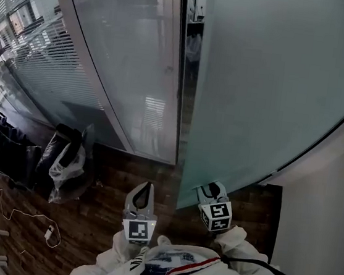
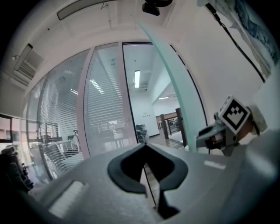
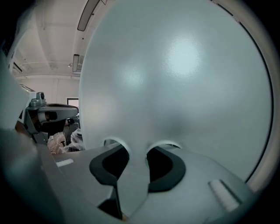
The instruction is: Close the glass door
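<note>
The frosted glass door (image 1: 272, 84) stands ajar, filling the head view from twelve round to three o'clock, its free edge running down toward the middle. At five o'clock the right gripper (image 1: 211, 190) has its jaws clamped on that edge, the pane between them. Just beside it, near six o'clock, the left gripper (image 1: 142, 192) touches nothing, jaws together and empty. A white bag (image 1: 66, 165) slumps on the wooden floor (image 1: 105, 197) at eight o'clock.

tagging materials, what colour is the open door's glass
Frosted pale blue-green door, plain, no pattern; best in the right gripper view.
</note>
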The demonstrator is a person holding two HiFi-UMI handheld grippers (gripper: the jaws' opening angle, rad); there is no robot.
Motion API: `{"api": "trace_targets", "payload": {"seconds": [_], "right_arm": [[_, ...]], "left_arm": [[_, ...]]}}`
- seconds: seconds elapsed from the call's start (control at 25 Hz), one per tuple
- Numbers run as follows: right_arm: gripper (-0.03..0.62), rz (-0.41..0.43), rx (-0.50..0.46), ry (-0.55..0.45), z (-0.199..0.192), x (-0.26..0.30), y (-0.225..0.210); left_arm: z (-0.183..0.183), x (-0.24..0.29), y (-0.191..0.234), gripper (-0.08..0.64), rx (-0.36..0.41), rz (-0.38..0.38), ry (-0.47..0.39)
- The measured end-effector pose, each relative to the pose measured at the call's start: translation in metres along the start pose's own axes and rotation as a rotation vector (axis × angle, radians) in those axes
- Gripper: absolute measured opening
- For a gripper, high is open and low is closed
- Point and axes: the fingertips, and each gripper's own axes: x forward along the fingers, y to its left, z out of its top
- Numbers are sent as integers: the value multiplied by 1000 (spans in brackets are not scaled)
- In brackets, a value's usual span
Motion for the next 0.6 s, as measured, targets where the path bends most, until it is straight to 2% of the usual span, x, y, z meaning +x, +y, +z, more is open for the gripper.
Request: {"api": "trace_targets", "payload": {"seconds": [0.16,0.36,0.48,0.6], "right_arm": [[121,-44,12,-20,8,22,-4],[123,-32,11,-6,-1,54,-3],[123,-34,20,-16,3,74,-7],[123,-54,23,-32,17,96,-15]], "left_arm": [[-13,12,21,2,18,-22,2],[-45,26,37,2,30,-8,26],[-63,48,44,2,33,2,70],[-57,78,54,2,32,14,89]]}}
